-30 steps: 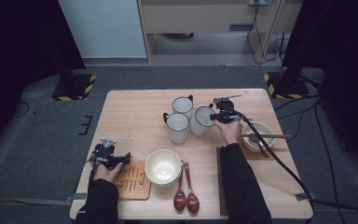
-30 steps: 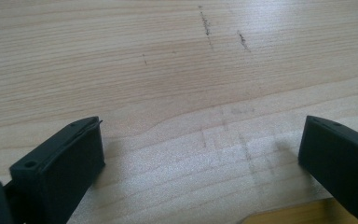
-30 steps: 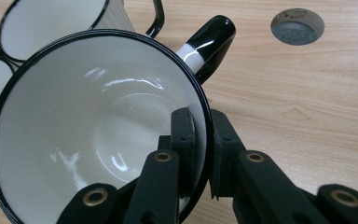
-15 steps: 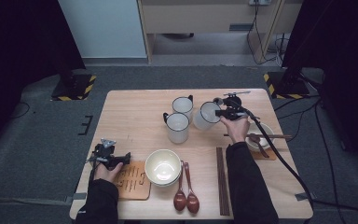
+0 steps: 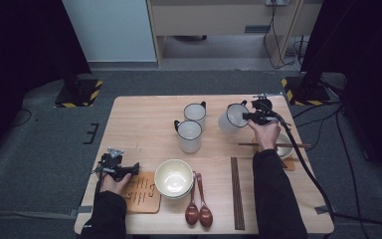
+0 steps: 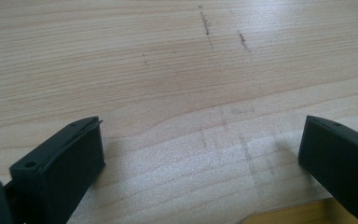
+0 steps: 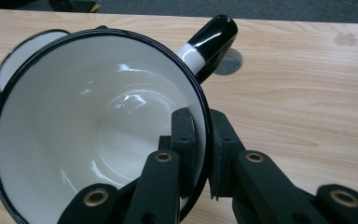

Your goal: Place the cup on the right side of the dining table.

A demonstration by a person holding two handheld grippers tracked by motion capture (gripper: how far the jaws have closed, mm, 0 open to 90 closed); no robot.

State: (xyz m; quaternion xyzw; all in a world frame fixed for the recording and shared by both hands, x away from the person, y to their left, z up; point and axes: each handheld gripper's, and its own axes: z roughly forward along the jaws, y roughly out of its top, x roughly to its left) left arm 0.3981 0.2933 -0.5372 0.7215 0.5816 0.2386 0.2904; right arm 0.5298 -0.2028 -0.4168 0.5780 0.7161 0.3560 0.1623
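A white enamel mug (image 5: 230,118) with a black rim and black handle (image 7: 212,37) hangs tilted off the table at the back right. My right gripper (image 5: 252,117) is shut on its rim. In the right gripper view one jaw sits inside the mug (image 7: 98,126) and the other outside, so the right gripper (image 7: 200,126) pinches the wall. My left gripper (image 5: 118,170) rests at the front left beside a wooden board (image 5: 142,191). In its own view the left gripper (image 6: 203,126) is open over bare table, with a corner of the board (image 6: 289,217) below.
Two more mugs (image 5: 195,113) (image 5: 189,135) stand mid-table. A cream bowl (image 5: 174,178), two brown spoons (image 5: 199,214) and dark chopsticks (image 5: 236,191) lie along the front. A small bowl (image 5: 283,145) with chopsticks (image 5: 258,145) across it sits at the right.
My right gripper has carried the mug to the right, away from the other two mugs, and a little higher. The left gripper has stayed put.
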